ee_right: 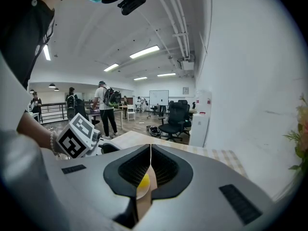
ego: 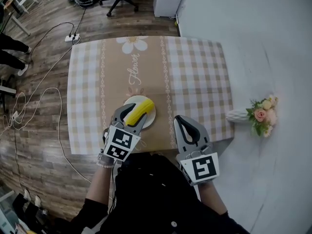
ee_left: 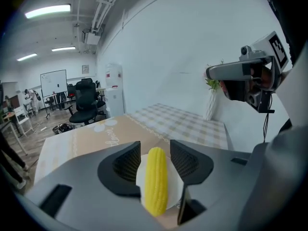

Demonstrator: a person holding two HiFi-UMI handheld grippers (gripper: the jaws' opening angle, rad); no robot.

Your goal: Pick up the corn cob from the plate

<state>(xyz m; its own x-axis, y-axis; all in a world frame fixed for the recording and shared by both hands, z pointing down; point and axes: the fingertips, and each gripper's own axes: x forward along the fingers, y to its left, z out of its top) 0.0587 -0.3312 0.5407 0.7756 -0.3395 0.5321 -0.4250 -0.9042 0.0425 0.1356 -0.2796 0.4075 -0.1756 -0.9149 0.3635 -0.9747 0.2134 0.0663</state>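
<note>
Plate on checked tablecloth; wooden floor around

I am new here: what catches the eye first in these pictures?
The bright yellow corn cob on the small round white plate, near the front edge of the checked beige tablecloth. The left gripper has open jaws either side of it; the shut right gripper hangs beside.

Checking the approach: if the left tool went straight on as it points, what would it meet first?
The corn cob on the plate; it lies between the open jaws of the left tool, seemingly untouched.
</note>
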